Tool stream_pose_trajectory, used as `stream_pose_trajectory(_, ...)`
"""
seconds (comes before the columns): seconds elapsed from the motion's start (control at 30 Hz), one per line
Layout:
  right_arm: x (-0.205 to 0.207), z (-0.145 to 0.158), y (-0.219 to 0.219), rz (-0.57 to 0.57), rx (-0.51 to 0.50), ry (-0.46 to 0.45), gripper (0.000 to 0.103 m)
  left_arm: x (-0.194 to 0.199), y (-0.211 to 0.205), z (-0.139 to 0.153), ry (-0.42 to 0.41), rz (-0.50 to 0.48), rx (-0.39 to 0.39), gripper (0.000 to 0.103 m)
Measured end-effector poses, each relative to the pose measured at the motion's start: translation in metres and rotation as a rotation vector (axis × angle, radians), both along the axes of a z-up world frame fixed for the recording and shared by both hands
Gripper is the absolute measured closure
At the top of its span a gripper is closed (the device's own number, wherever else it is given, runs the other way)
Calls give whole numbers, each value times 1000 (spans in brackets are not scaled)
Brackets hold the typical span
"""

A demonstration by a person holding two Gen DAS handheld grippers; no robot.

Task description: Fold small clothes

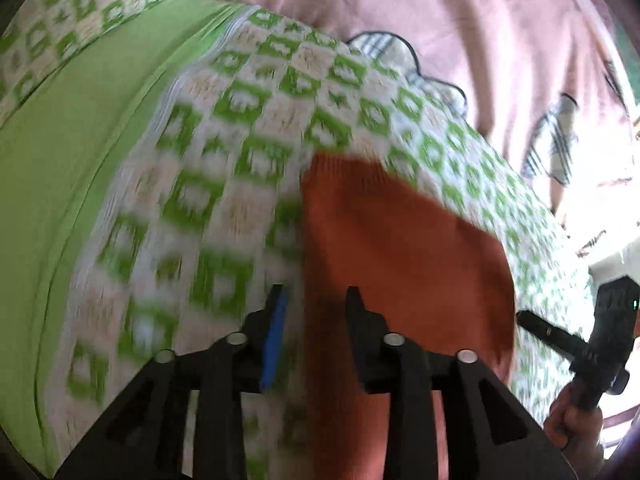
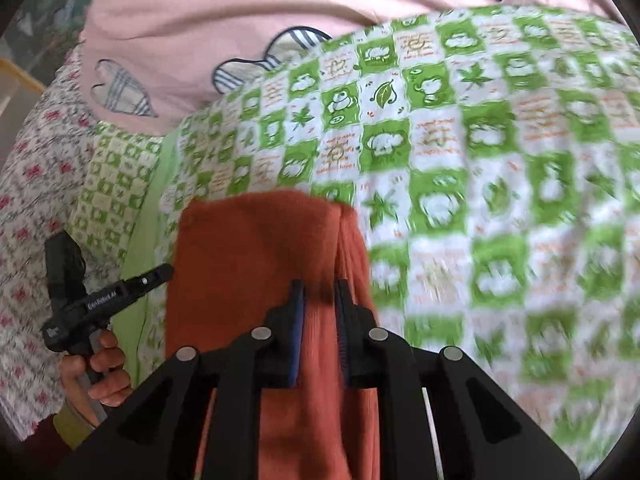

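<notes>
An orange knitted garment (image 2: 256, 248) lies on a green-and-white checked bedcover (image 2: 480, 140), filling the lower centre of both wrist views. The right gripper (image 2: 320, 292) stands over it with jaws narrow; a fold of the knit runs between the pads, but whether they press on it is unclear. The left gripper (image 1: 316, 300) is moderately open over the garment's left edge, gripping nothing. A pink sheet (image 1: 400, 0) lies across the top of the frame.

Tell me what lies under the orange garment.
The orange garment lies on a green-and-white checked quilt, which shows around its far end and both sides. Whatever is directly beneath the garment is covered.
</notes>
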State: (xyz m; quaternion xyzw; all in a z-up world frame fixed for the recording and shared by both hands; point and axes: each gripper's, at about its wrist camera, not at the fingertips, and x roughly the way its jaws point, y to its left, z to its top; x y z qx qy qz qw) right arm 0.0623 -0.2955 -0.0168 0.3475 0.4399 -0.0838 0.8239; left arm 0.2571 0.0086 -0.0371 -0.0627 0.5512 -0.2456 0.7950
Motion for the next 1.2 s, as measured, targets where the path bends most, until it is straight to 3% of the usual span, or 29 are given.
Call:
stream_pose_trajectory(0.13, -28, -2, 24, 61, -16, 44, 86, -51, 15, -7, 49, -42, 7, 63)
stream_pose_trajectory(0.33, -43, -43, 34, 55, 42, 138, 86, -93, 20, -25, 123, -65, 9, 57)
stream_pose_trajectory(0.4, -47, -37, 37, 62, 34, 124, 93, -105, 17, -26, 122, -81, 22, 57)
stream_pose_trajectory(0.53, -59, -8, 41, 64, -49, 63, 95, -121, 9, -27, 103, -111, 51, 57)
stream_pose_trajectory(0.63, -62, -26, 37, 44, -126, 148, 102, -128, -5, -32, 90, -114, 78, 55)
stream_pose_trajectory(0.7, -61, -48, 32, 12, -167, 225, 103, -128, -12, -38, 86, -112, 97, 49)
stream_pose_trajectory(0.73, -66, -63, 25, -18, -131, 261, 103, -127, -14, -44, 103, -108, 102, 48)
stream_pose_trajectory(0.8, -76, -68, 17, -68, -59, 233, 103, -126, -11, -47, 127, -94, 81, 48)
stream_pose_trajectory(0.93, -84, -27, 22, -72, -104, 113, 103, -129, 1, -33, 107, -98, 96, 49)
stream_pose_trajectory(1.03, -73, 3, 33, -29, -124, 22, 103, -133, 5, -15, 49, -100, 117, 50)
stream_pose_trajectory(1.2, -25, 10, 59, 98, -96, -36, 102, -144, 1, 11, -10, -189, 18, 52)
